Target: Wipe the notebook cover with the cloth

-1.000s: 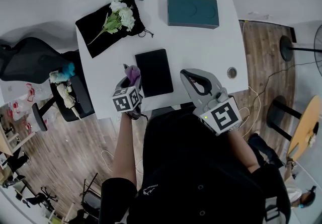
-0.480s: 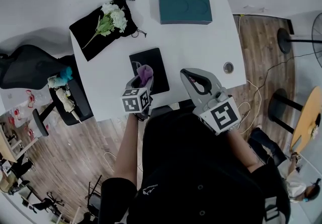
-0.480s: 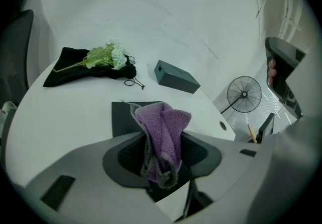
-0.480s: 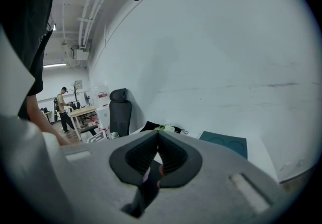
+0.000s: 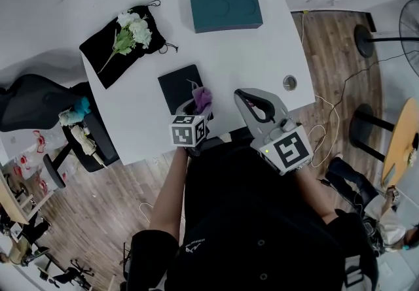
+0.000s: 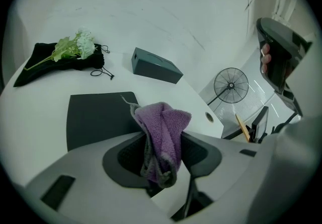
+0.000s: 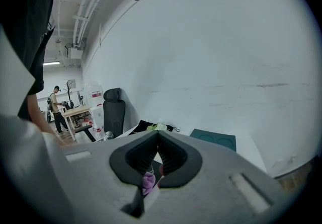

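so, the left hand-held gripper (image 5: pixel 198 108) has slid across from where it was a second ago. back then the purple cloth (image 5: pixel 202 96) sat at the left edge of the black notebook (image 5: pixel 177 85); half a second ago it was over the middle of the cover, and now it hangs at the near right corner. that reads to me as one stroke, left to right, along the near part of the cover. the far part looks not yet covered, so i'd judge the wipe begun but not done.

its jaws are pressed in on the bunched cloth, which stands up between them in a folded tuft with a loose thread trailing off. from where i stand i cannot tell whether the cloth is pressing on the cover or just above it.

the notebook lies flat on the white tabletop (image 5: pixel 255 54), near its near edge and left of centre. it looks to lie where it did before.

the right hand-held gripper (image 5: pixel 251 101) has hardly moved. it is held up by the near edge, to the right of the notebook and apart from it, jaws closed together with nothing in them.

further off, a teal box (image 5: pixel 226 10) sits by the far edge, and white flowers (image 5: pixel 131 29) lie on a black pouch (image 5: pixel 105 54) at the far left corner, both well apart from the work.
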Demonstrator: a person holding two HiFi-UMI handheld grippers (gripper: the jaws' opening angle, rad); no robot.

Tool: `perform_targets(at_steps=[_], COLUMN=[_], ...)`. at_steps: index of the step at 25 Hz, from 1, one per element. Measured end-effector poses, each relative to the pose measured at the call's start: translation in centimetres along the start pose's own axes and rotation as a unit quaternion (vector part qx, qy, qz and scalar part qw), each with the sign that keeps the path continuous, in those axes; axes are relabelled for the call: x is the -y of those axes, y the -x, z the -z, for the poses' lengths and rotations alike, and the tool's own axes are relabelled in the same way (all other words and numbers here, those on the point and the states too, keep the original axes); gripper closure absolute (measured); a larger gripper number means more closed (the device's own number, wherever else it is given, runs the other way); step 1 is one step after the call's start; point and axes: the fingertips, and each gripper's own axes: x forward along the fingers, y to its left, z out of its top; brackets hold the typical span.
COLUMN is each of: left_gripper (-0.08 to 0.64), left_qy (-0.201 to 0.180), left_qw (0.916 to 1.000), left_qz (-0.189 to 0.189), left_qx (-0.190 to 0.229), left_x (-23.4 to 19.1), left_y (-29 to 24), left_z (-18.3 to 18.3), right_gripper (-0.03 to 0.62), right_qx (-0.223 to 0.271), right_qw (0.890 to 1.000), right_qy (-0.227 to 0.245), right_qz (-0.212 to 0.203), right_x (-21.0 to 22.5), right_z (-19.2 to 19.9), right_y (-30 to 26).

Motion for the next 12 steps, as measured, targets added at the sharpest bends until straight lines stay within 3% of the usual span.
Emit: perform_targets(at_steps=[4,7,12], left_gripper=[0.374,0.374,0.374], left_qy=[-0.007,-0.012,-0.013], left_qw=[0.9999,0.9998,0.9996], left_qz=[0.008,0.012,0.014], left_qx=[-0.007,-0.012,-0.023], left_x=[0.8,1.0,0.7], left_y=[-0.8,-1.3,-1.9], left_z=[0.0,0.0,0.6], right_gripper=[0.588,0.588,0.588], right_qx=[-0.005,0.023,-0.014], right_qw=[1.0,1.0,1.0], right_qy=[-0.003,0.002,-0.003], right_qz=[0.013,0.009,0.02], right_x=[0.7,0.8,1.3], right_z=[-0.1,-0.6,0.5], right_y=[0.3,0.4,0.9])
